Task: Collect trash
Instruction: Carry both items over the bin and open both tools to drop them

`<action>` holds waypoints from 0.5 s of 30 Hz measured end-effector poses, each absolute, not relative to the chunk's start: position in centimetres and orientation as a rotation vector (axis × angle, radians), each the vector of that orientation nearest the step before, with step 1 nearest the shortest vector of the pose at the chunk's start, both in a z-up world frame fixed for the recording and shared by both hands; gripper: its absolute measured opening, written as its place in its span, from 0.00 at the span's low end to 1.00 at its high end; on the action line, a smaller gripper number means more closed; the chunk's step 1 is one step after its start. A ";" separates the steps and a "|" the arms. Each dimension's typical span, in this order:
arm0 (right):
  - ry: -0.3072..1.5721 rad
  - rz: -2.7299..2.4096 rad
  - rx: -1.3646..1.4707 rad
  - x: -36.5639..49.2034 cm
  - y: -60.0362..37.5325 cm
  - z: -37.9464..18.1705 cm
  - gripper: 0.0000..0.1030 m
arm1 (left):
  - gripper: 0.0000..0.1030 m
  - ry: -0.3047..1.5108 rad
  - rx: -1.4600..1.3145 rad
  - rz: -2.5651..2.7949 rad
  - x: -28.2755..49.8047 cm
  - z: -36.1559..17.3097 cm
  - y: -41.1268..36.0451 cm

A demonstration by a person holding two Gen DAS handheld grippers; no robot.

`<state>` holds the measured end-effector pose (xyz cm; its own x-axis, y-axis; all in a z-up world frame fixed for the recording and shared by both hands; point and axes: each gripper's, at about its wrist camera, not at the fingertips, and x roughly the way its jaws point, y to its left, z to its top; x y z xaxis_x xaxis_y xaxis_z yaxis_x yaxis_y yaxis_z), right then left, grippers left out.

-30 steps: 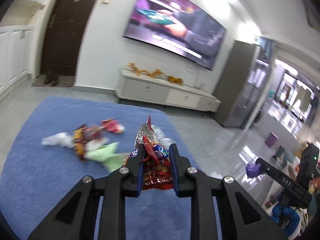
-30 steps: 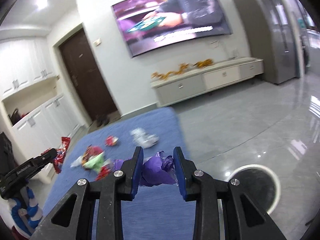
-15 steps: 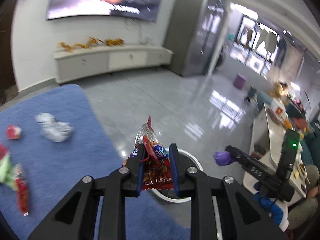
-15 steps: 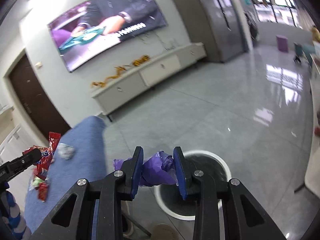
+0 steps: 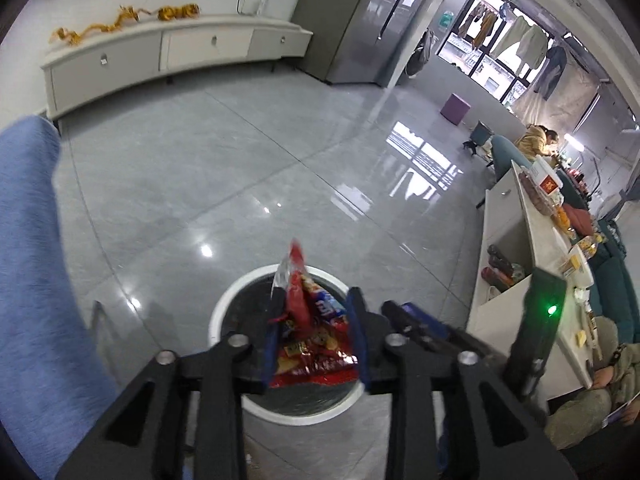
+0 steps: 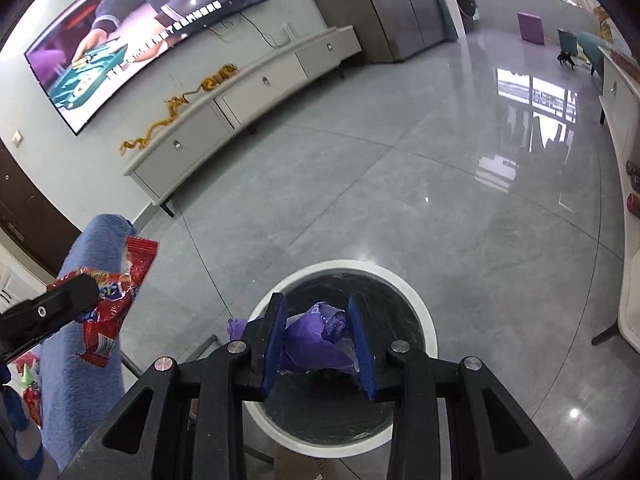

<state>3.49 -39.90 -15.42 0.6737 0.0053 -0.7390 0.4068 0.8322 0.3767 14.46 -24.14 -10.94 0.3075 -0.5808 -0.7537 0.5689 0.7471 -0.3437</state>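
Observation:
My left gripper (image 5: 316,300) is shut on a red snack wrapper (image 5: 310,328) and holds it above a round white-rimmed trash bin (image 5: 218,312) on the floor. My right gripper (image 6: 316,304) is shut on a crumpled purple wrapper (image 6: 316,340) directly over the same bin (image 6: 420,304). The right gripper's fingers (image 5: 404,316) show just right of mine in the left wrist view. The left gripper and its red wrapper (image 6: 108,300) show at the left of the right wrist view.
A blue-covered table (image 5: 28,260) stands left of the bin, with wrappers (image 6: 30,392) still on it. A white TV cabinet (image 6: 248,92) lines the far wall. A white counter (image 5: 532,240) with clutter runs along the right. Grey tiled floor surrounds the bin.
Both grippers swung from the blue table to the right and down, and now hang over the trash bin, each still gripping its wrapper.

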 end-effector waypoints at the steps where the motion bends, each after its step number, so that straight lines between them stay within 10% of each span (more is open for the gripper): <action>1: 0.815 -0.240 0.558 3.9 -40.1 -15.8 0.34 | 0.40 1.010 -0.022 -0.763 14.7 -11.2 -24.4; 5: 0.831 -0.263 0.570 3.7 -40.2 -16.6 0.54 | 0.45 1.035 -0.044 -0.768 15.3 -12.1 -25.1; 15: 0.787 -0.292 0.572 1.7 -40.0 -14.2 0.55 | 0.46 0.986 -0.039 -0.749 13.6 -9.9 -22.5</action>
